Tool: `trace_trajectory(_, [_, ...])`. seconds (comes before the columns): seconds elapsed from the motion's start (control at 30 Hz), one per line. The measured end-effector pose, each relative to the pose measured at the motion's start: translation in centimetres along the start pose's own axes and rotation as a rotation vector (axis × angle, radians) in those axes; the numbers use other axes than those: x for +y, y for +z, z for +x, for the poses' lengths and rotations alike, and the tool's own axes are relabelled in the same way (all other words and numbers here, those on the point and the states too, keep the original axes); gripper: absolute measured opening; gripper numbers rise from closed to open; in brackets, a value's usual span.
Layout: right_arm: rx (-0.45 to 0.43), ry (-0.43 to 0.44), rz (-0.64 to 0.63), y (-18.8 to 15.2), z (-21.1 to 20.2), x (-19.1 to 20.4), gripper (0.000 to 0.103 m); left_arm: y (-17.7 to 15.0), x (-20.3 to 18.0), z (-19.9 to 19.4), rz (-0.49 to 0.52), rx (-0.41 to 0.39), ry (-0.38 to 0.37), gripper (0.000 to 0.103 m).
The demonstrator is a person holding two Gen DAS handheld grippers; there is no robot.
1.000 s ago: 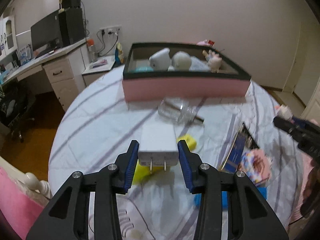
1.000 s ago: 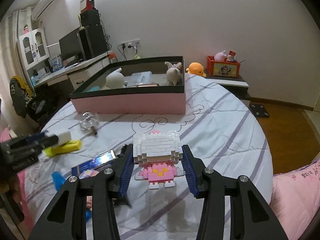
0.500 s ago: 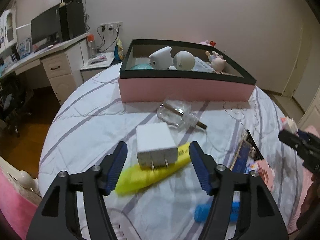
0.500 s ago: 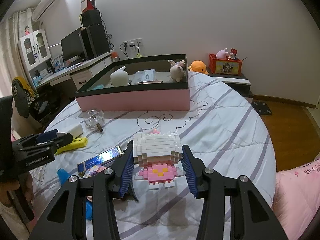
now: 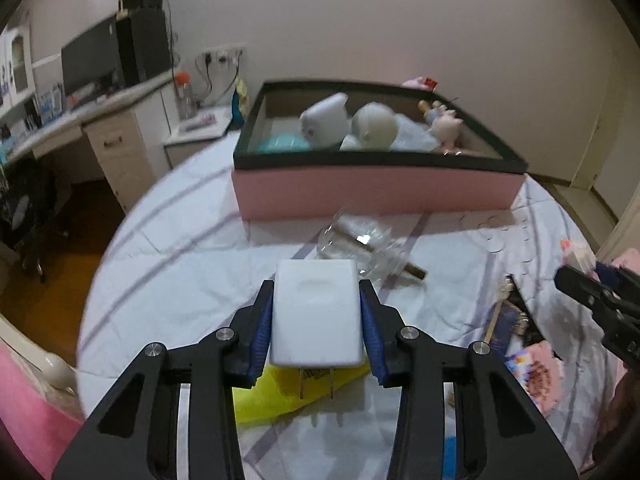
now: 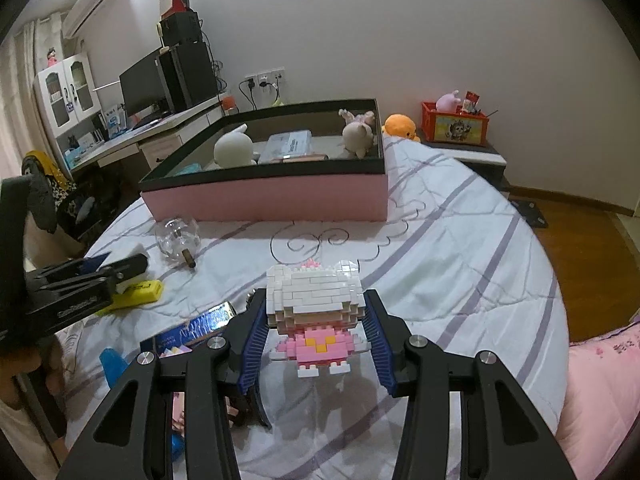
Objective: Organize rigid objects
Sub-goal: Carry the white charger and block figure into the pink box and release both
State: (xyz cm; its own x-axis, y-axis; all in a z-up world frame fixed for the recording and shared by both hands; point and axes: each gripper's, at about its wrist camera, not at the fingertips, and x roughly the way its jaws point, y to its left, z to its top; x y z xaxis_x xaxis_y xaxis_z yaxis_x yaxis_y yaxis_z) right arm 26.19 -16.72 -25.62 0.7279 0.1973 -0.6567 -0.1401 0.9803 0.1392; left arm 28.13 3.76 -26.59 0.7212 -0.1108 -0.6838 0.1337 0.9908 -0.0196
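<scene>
Bedroom with a desk and monitor along the far wall; a round bed under a white sheet with purple stripes (image 6: 460, 264) fills the foreground. At its far side sits a large open box with pink walls and a black rim (image 6: 280, 198), already holding a white rounded toy, a flat pale packet and a small plush animal.

Left tool (image 5: 316, 316) has its blue pads pressed on both sides of a white rectangular plug adapter (image 5: 316, 316), prongs pointing toward the camera, above a yellow highlighter (image 5: 276, 396). Right tool (image 6: 316, 316) is clamped on a white and pink brick-built figure (image 6: 316, 304), lifted off the sheet.

Judging by this, sorting is partway done: both held items, a clear glass bulb-shaped bottle (image 6: 178, 236), the highlighter, a blue booklet (image 6: 196, 326) and other small items remain outside the box.
</scene>
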Motion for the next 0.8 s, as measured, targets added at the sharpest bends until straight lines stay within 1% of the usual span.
trace_trajectory(0.07, [-0.021, -0.009, -0.007, 0.3, -0.5, 0.4, 0.047, 0.3, -0.4, -1.2, 0.005, -0.023, -0.019, 0.040])
trace_trajectory(0.27, [-0.105, -0.014, -0.030, 1.5, -3.0, 2.3, 0.047, 1.2, -2.2, -6.0, 0.036, -0.162, -0.053, 0.040])
trace_trajectory(0.33, [-0.128, -0.006, -0.042, 1.8, -3.9, 3.0, 0.048, 1.1, -2.5, -6.8, 0.049, -0.165, -0.066, 0.040])
trace_trajectory(0.43, [-0.161, -0.002, -0.055, 2.1, -5.2, 4.1, 0.048, 1.0, -2.5, -8.0, 0.043, -0.186, -0.063, 0.041])
trace_trajectory(0.53, [-0.199, -0.014, -0.066, 2.4, -6.6, 4.9, 0.048, 1.2, -2.8, -10.5, 0.042, -0.256, -0.036, 0.041])
trace_trajectory(0.57, [-0.214, -0.025, -0.073, 2.5, -7.1, 5.2, 0.048, 1.3, -3.1, -11.7, 0.043, -0.296, -0.028, 0.041])
trace_trajectory(0.63, [-0.255, -0.028, -0.075, 2.8, -8.5, 5.8, 0.048, 1.6, -3.6, -13.1, 0.054, -0.333, -0.023, 0.041])
trace_trajectory(0.7, [-0.304, -0.039, -0.083, 3.1, -9.9, 6.3, 0.048, 1.8, -4.1, -14.8, 0.057, -0.391, -0.012, 0.041])
trace_trajectory(0.8, [-0.351, -0.037, -0.086, 3.5, -11.3, 6.8, 0.048, 2.1, -5.0, -16.4, 0.085, -0.437, 0.010, 0.041])
